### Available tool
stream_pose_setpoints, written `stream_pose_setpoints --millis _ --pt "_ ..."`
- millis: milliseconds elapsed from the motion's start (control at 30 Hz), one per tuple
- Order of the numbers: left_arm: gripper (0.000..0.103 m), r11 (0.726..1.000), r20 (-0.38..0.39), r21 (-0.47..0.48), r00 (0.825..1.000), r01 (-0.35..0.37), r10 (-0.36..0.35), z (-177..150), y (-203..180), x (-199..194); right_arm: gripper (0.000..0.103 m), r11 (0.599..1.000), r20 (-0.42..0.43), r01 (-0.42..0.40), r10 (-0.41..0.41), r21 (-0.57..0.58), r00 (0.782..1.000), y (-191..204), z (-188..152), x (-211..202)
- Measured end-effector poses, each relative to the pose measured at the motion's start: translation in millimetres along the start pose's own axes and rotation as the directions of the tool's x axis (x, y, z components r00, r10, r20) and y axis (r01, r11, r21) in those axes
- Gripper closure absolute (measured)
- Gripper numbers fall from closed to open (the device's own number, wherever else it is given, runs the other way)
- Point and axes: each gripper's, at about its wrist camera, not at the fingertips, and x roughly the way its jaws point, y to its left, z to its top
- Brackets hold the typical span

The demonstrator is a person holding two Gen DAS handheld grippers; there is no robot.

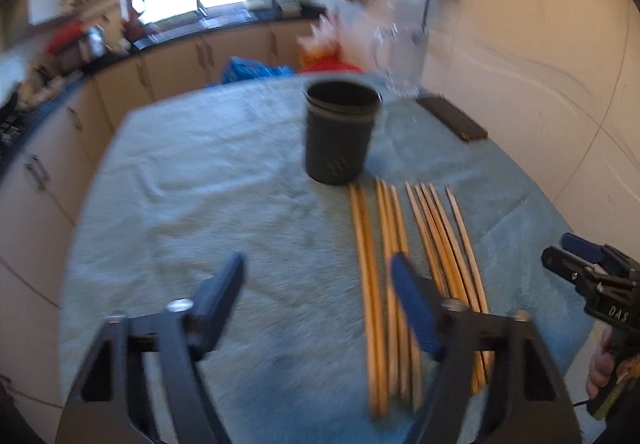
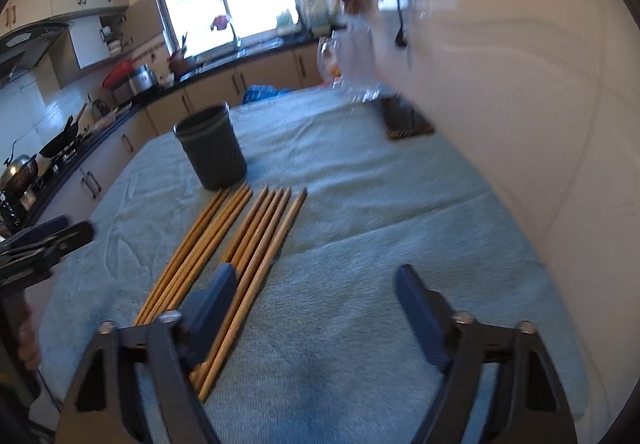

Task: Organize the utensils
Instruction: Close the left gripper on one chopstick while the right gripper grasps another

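Pale blue-green terry cloth (image 1: 180,184) covers the whole table, and on it lie long thin wooden chopsticks (image 1: 404,264) side by side in a loose row, their tapered tips pointing at a dark grey round plastic holder cup (image 1: 339,132). In the left wrist view the cup stands upright just above the middle of the frame, with the nearest chopstick tips just beside its base; the sticks run from there down to the lower right. In the right wrist view the same cup (image 2: 210,148) sits at centre left and the chopsticks (image 2: 224,264) fan down towards the lower left.

The left gripper (image 1: 318,268) fills the bottom of its own frame, its jaws partly apart with only bare cloth between them; the right finger overlaps the middle sticks, though blur makes it hard to say whether it touches them. It grips nothing. The right gripper (image 2: 316,280) hangs at the bottom of its frame, jaws set wider, bare cloth between them, holding nothing; its left finger stands over the outer sticks of the row.

A flat dark rectangular object (image 1: 452,117) lies on the cloth at the upper right, near the pale wall, well apart from the cup
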Motion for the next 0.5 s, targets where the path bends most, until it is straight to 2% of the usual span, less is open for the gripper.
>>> stream_pose_setpoints --millis 100,167,200,367,433,500 --pt "0.06 0.998 -0.077 -0.006 0.995 0.066 -0.066 10 -5 37 0.026 1.0 -0.023 -0.011 0.011 0.005 1.0 1 0 15" --pt "0.064 0.996 -0.117 -0.012 0.989 0.092 -0.093 14 -8 58 0.026 1.0 -0.038 -0.012 0.013 0.009 0.999 1 -2 23" --pt "0.069 0.995 -0.13 -0.012 0.987 0.096 -0.097 14 -8 65 0.026 1.0 -0.045 -0.013 0.013 0.011 0.999 0 -2 26" --pt "0.082 0.995 -0.188 0.016 0.978 0.098 -0.093 14 -15 96 0.026 1.0 -0.052 -0.01 0.01 0.016 0.999 -2 0 35" --pt "0.084 0.995 -0.181 0.026 0.98 0.093 -0.087 14 -16 99 0.026 1.0 -0.051 -0.007 0.007 0.012 0.999 -3 2 35" --pt "0.09 0.994 -0.196 0.019 0.975 0.112 -0.106 14 -17 104 0.026 1.0 -0.052 -0.005 0.006 0.006 0.999 -3 4 36"
